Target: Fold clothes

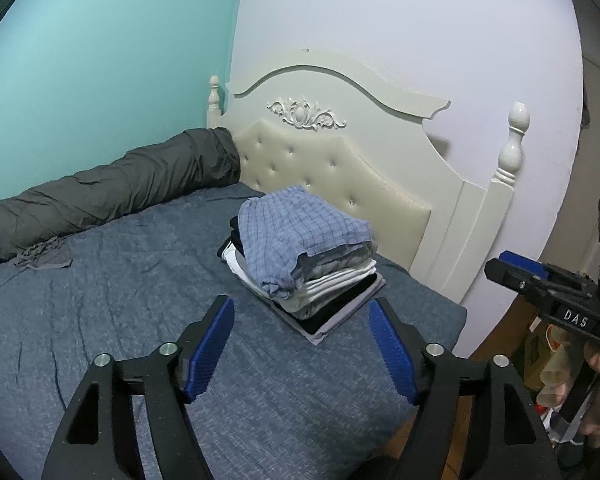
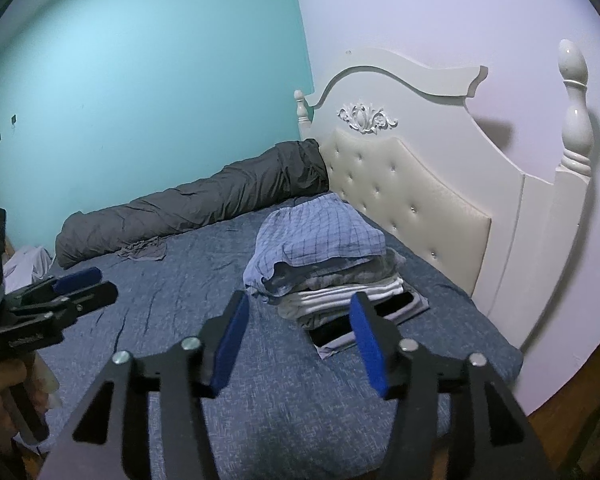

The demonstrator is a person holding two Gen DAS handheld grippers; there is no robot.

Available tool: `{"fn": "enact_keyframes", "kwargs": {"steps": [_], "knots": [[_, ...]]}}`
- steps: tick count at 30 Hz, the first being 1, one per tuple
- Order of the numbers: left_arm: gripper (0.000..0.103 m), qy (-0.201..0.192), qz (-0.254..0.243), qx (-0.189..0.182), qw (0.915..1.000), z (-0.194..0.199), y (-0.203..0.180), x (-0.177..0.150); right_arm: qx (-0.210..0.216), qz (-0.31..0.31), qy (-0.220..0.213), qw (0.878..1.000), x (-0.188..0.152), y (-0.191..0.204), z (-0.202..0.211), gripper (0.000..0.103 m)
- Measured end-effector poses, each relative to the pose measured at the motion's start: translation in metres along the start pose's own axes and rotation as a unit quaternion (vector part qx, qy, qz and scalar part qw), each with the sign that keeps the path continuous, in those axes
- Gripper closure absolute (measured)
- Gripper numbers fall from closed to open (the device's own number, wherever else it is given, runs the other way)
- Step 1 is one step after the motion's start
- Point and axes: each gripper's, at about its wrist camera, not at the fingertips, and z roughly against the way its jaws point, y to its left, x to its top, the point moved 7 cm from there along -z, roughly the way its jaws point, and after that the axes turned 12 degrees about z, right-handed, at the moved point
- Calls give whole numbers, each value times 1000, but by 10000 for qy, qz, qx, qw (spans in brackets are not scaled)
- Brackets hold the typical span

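Note:
A stack of folded clothes (image 1: 324, 280) sits on the blue bed near the headboard, topped by blue checked shorts (image 1: 300, 232); it also shows in the right wrist view (image 2: 340, 280). A loose grey garment (image 1: 44, 258) lies crumpled by the rolled duvet, also in the right wrist view (image 2: 144, 251). My left gripper (image 1: 302, 310) is open and empty, held above the bed just short of the stack. My right gripper (image 2: 300, 312) is open and empty, also just before the stack. Each gripper shows in the other's view, the right (image 1: 516, 268) and the left (image 2: 84, 284).
A rolled dark grey duvet (image 1: 112, 184) lies along the teal wall. The cream tufted headboard (image 1: 340, 168) with posts stands behind the stack. The bed's right edge (image 1: 456, 320) drops to a wooden floor with bags (image 1: 548, 360). White cloth (image 2: 28, 264) lies at the far left.

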Motion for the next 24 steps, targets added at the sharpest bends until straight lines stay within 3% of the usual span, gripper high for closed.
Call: {"fn": "enact_keyframes", "kwargs": {"steps": [4, 11, 19, 24], "knots": [[25, -27, -42, 42, 10000, 5, -1, -2, -15, -76, 31, 10000, -3, -2, 0, 41], [11, -206, -6, 92, 9997, 12, -2, 0, -109, -137, -60, 9998, -3, -4, 6, 19], [0, -260, -5, 118, 9996, 15, -3, -1, -186, -190, 0, 9996, -7, -6, 5, 11], [0, -322, 32, 261, 9991, 14, 1, 0, -199, -233, -28, 9995, -8, -6, 5, 6]]}}
